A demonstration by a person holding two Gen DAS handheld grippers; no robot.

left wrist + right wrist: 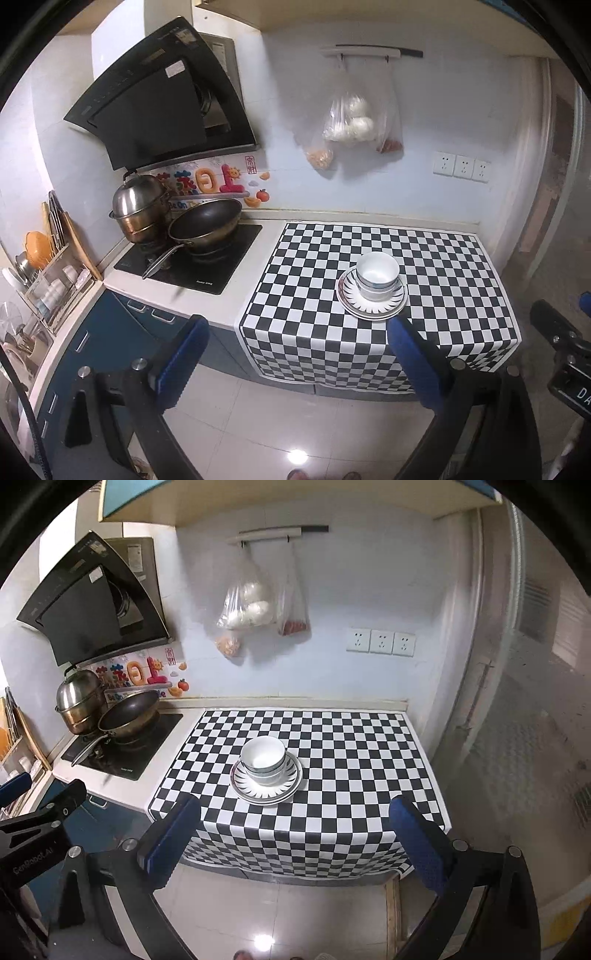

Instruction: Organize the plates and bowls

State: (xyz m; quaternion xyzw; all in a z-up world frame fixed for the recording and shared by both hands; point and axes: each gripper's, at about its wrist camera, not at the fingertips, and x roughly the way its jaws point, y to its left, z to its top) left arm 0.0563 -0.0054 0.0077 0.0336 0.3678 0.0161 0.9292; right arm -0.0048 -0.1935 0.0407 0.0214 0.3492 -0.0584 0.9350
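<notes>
We see stacked bowls (264, 762) nested on stacked plates (266, 792) on the checkered counter (351, 753). Both our left gripper (295, 345) and right gripper (295, 825) hover near, fingers spread wide, holding nothing.

White stacked ceramic bowls (263, 760) sit on striped-rim plates (266, 781) atop the checkered-cloth worktop (351, 760), beyond the wide-apart right hand-held gripper (295, 834).

Lower bowls (264, 773) sit nested, count unclear; dish rack (44, 280) is cut off.

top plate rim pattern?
Black radiating spikes on white, on the top plate; clearest in the right wrist view.
</notes>
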